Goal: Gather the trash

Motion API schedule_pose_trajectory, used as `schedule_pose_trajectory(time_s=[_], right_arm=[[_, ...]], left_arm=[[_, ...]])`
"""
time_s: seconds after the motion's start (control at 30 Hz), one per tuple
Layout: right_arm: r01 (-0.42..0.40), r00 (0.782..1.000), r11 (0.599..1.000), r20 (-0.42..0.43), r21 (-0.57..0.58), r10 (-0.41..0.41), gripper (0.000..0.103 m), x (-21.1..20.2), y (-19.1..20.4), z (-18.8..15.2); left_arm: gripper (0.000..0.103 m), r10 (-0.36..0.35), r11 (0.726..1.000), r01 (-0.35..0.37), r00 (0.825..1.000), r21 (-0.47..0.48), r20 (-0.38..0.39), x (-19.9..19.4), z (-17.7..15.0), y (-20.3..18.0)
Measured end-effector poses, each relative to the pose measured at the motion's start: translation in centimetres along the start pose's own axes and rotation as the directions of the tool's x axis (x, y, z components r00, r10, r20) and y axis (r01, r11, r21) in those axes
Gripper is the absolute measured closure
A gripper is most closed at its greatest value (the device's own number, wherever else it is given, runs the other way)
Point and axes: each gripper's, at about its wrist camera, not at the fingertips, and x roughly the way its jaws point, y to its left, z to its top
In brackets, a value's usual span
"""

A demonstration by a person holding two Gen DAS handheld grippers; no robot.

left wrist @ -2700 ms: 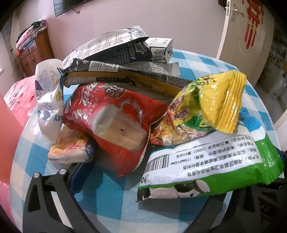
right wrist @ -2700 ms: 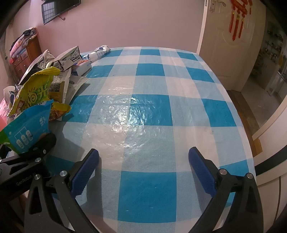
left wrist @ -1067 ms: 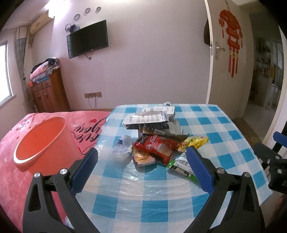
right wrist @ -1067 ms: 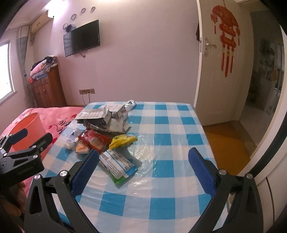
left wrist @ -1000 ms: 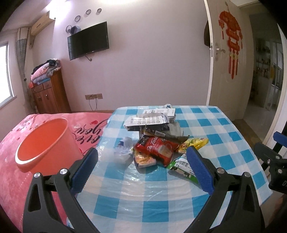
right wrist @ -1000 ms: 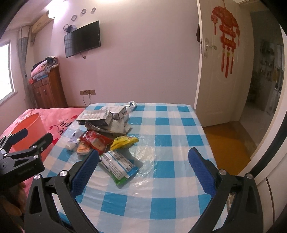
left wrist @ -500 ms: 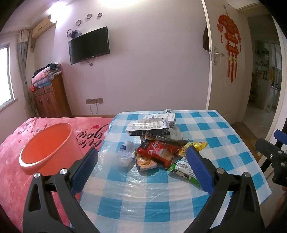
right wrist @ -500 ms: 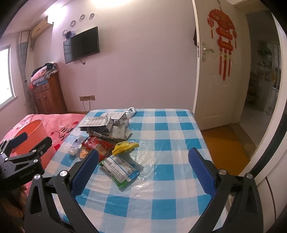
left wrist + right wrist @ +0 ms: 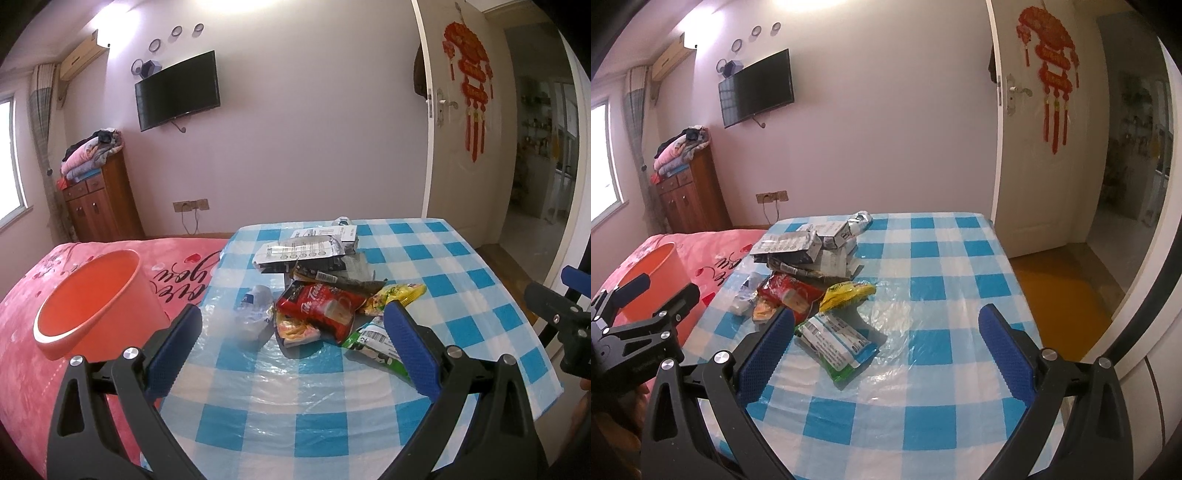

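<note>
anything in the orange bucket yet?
No, in the left wrist view the orange bucket shows a bare inside, and the wrappers, like the red packet, lie on the table.

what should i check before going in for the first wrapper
1. Left gripper open and empty: ok.
2. Right gripper open and empty: ok.
3. Orange bucket upright, mouth open, beside the table: ok.
4. Green packet lies nearest, apart from the pile's top layers: ok.
5. Red tea bag free to lift: not ok, other wrappers overlap it.
6. Bucket holds trash already: cannot tell.
</note>
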Motion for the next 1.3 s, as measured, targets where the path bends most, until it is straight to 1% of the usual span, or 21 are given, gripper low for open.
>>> schedule_pose_trajectory(time_s=[0.33, 0.43, 0.5, 0.6, 0.67, 0.7, 0.77, 0.83, 0.93, 1.03, 1.17, 1.3], right_arm=[[-0.054, 0.997, 0.999, -0.049, 0.011, 0.054, 0.004, 2.8, -0.4, -0.6], [-0.073, 0.995, 0.997, -0.073, 0.011, 0.074, 0.004, 4.4, -0.4, -1.0], [-0.092, 0.991, 0.996, -0.098, 0.014, 0.093, 0.004, 5.6, -0.3, -1.3], [-0.139, 0.979, 0.990, -0.148, 0.027, 0.142, 0.004, 7.8, -0.1, -1.8], [-0.187, 0.964, 0.981, -0.183, 0.044, 0.192, 0.004, 9.3, 0.0, -2.1], [-0.216, 0.954, 0.975, -0.203, 0.054, 0.222, 0.004, 10.1, 0.1, -2.2], [-0.249, 0.940, 0.967, -0.229, 0.054, 0.254, 0.004, 11.3, 0.4, -2.5], [-0.285, 0.924, 0.958, -0.254, 0.042, 0.286, 0.004, 12.4, 0.9, -2.7], [-0.331, 0.906, 0.943, -0.277, 0.008, 0.320, 0.004, 13.4, 1.9, -2.8], [-0.338, 0.903, 0.941, -0.291, -0.032, 0.315, 0.005, 14.2, 2.6, -3.0], [-0.340, 0.898, 0.940, -0.311, -0.038, 0.312, 0.005, 15.7, 2.3, -3.1], [-0.356, 0.890, 0.933, -0.318, -0.041, 0.326, 0.006, 16.7, 2.2, -3.1]], left_arm=[[0.004, 0.022, 1.000, -0.021, 0.998, 0.014, -0.058, 2.4, -0.9, -0.3], [0.004, 0.025, 1.000, -0.024, 0.996, 0.015, -0.082, 3.4, -1.3, -0.2], [0.004, 0.031, 0.999, -0.029, 0.995, 0.015, -0.097, 4.2, -1.5, 0.0], [0.004, 0.024, 1.000, -0.022, 0.992, 0.020, -0.123, 5.5, -1.9, 0.5], [0.004, -0.003, 1.000, 0.006, 0.989, 0.019, -0.145, 6.7, -2.1, 1.0], [0.004, -0.019, 1.000, 0.021, 0.988, 0.013, -0.152, 7.2, -2.1, 1.3], [0.004, -0.072, 0.997, 0.071, 0.983, -0.013, -0.172, 8.3, -2.1, 2.2], [0.004, -0.128, 0.991, 0.120, 0.972, -0.052, -0.197, 9.7, -1.9, 3.1], [0.004, -0.219, 0.971, 0.188, 0.948, -0.146, -0.230, 12.2, -1.7, 4.9], [0.004, -0.272, 0.954, 0.225, 0.929, -0.198, -0.252, 14.4, -1.5, 5.7], [0.004, -0.275, 0.954, 0.227, 0.924, -0.198, -0.267, 16.3, -1.4, 5.9], [0.004, -0.237, 0.960, 0.176, 0.926, -0.219, -0.294, 18.3, -1.6, 6.7]])
